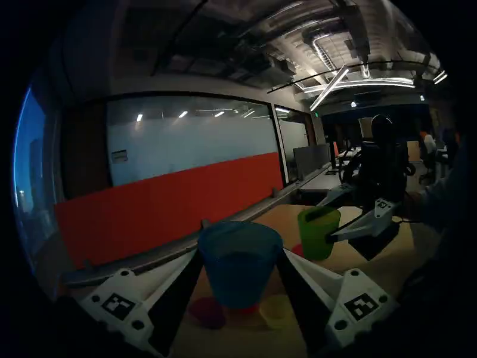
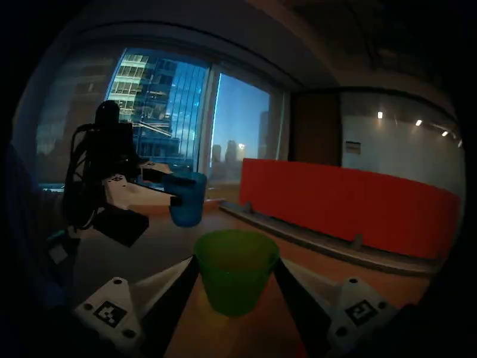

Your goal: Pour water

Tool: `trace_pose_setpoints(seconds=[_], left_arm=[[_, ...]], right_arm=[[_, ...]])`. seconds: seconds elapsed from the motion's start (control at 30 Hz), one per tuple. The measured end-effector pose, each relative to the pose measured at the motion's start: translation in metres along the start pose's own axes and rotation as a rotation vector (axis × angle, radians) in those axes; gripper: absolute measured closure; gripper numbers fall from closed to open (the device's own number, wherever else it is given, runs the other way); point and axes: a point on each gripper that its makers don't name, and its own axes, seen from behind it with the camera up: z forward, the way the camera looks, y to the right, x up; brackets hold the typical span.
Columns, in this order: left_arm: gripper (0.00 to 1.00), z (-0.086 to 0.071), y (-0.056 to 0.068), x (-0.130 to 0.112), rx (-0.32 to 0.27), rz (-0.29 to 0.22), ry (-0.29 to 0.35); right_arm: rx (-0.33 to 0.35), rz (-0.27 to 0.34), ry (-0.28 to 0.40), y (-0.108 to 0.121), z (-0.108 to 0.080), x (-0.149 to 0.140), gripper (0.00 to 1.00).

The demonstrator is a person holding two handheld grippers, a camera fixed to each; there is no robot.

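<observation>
Above the wooden tabletop (image 1: pixel 352 258), the left gripper (image 1: pixel 239 259) is clamped on a translucent blue plastic cup (image 1: pixel 238 277) holding water. At two o'clock from it, the right gripper (image 2: pixel 235 269) clamps a green plastic cup (image 1: pixel 316 231). Tipping before the rims meet would likely spill water.

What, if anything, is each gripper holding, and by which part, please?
The left gripper holds a translucent blue plastic cup by its side walls; the right gripper holds a green plastic cup the same way.

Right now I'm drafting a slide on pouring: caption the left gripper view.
Left gripper holds a blue cup upright above the table, facing the right gripper and its green cup.
</observation>
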Motion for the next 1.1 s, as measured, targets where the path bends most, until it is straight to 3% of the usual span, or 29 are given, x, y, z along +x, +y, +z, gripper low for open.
trace_pose_setpoints(seconds=[0.4,1.1], left_arm=[[0.14,0.002,-0.007,0.030,0.038,0.141,0.008],[0.15,0.010,-0.005,0.073,0.074,0.427,0.012]], right_arm=[[0.042,-0.010,0.006,-0.015,0.009,0.004,0.09],[0.102,-0.028,-0.011,-0.038,0.029,-0.002,0.09]])
